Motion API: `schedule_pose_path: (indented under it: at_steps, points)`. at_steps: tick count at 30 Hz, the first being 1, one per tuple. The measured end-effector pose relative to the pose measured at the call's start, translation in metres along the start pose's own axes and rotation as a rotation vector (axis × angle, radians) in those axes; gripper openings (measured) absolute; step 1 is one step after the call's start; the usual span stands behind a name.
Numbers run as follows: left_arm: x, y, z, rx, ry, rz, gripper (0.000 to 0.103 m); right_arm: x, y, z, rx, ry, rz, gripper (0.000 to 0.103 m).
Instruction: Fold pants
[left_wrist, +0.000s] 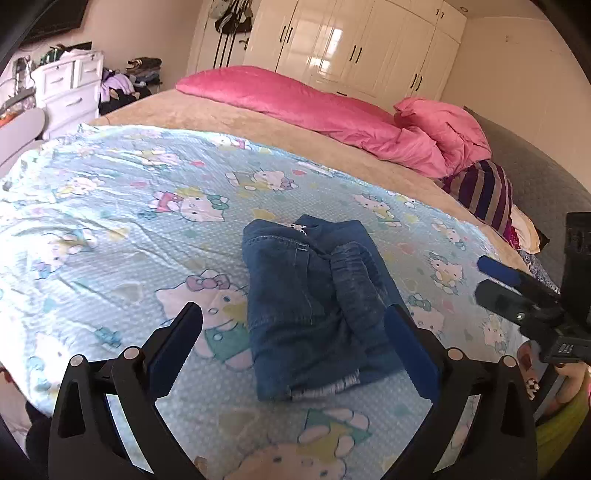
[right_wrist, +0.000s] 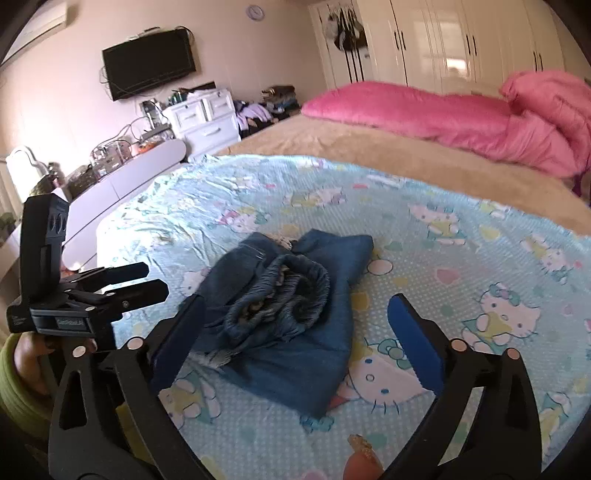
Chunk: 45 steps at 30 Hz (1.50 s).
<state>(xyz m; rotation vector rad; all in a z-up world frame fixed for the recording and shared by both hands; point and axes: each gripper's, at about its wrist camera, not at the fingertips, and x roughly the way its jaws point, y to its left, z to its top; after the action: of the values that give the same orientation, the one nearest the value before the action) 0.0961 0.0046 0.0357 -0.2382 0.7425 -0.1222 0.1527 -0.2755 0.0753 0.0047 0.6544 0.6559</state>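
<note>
Nearest to me, my left gripper (left_wrist: 291, 343) has its jaws spread wide with nothing between the pads; the folded jeans (left_wrist: 314, 306) lie on the sheet just past its fingertips, straight ahead and slightly toward the right finger. My right gripper (right_wrist: 295, 339) is spread just as wide and pinches nothing either; from its camera the denim bundle sits ahead and left of centre, its near corner close to the left finger.

The bundle's long axis runs away from me up the cartoon-cat bedsheet (left_wrist: 110, 206), near hem toward me, far end toward the pink duvet (left_wrist: 314, 107). I judge the fold essentially done; if a tidy-up is wanted, both hands are about equally near, the right better placed for the loose side.

The left wrist view shows a neat rectangular stack. The right wrist view shows what that hides: a bunched elastic waistband (right_wrist: 280, 295) puckered on top, not lying flat. The right view also shows the left tool from the side. Beyond are the tan blanket (right_wrist: 369, 147) and the white wardrobe (left_wrist: 362, 48).
</note>
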Motion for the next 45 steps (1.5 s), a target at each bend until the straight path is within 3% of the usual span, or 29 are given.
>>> schedule_pose_path:
  at_steps: [19,36,45]
  points:
    - [-0.071,-0.013,-0.035,0.046,-0.053,0.042,0.098,-0.055,0.035,-0.033,-0.051,-0.023,-0.069,0.094]
    - [-0.065,-0.018,-0.073,0.039,0.028,0.054,0.098,-0.075,0.04,-0.06,-0.052,-0.045,-0.139,0.094]
    - [-0.051,-0.017,-0.082,0.026,0.075,0.068,0.098,-0.054,0.039,-0.08,-0.009,0.049,-0.113,0.094]
